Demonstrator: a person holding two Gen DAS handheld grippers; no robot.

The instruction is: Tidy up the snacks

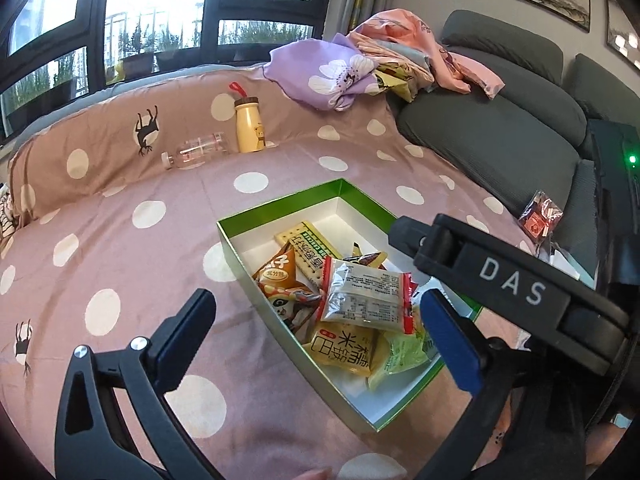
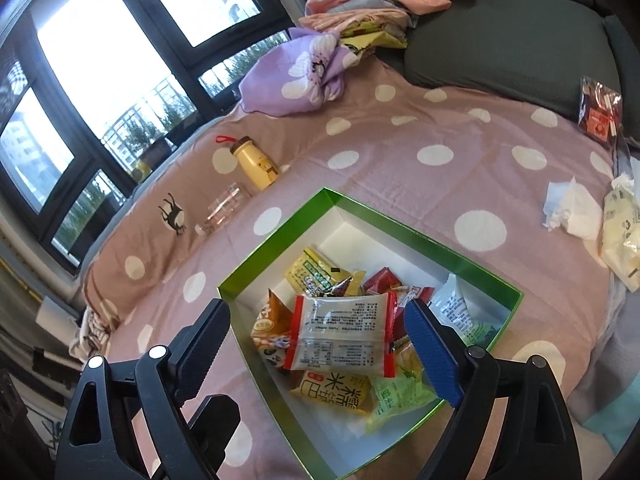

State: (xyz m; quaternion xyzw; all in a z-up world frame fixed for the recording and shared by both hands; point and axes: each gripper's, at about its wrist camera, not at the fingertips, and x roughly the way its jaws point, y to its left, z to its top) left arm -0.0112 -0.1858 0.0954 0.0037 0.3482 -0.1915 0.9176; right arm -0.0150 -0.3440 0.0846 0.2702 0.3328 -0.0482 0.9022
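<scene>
A green box [image 1: 280, 204] [image 2: 276, 240] with a white inside lies on the dotted pink bedspread and holds several snack packets. On top lies a clear packet with red ends [image 1: 366, 296] [image 2: 342, 332]. Under it are a yellow rice-cracker packet [image 1: 346, 346] [image 2: 334, 392], an orange packet [image 1: 280, 274] and a green one [image 2: 400, 396]. My left gripper [image 1: 316, 332] is open above the box's near-left part. My right gripper [image 2: 320, 340] is open and straddles the clear packet from above, apart from it. The right gripper's body [image 1: 500, 276] crosses the left wrist view.
A yellow bottle [image 1: 249, 124] [image 2: 256, 164] and a clear bottle [image 1: 196, 150] [image 2: 222, 208] rest at the bed's far edge. A red snack bag [image 1: 540, 218] [image 2: 600, 112], crumpled tissue [image 2: 574, 212] and a pale bag [image 2: 622, 232] lie to the right. Clothes [image 1: 360, 64] [image 2: 312, 68] pile beside the grey sofa [image 1: 500, 136].
</scene>
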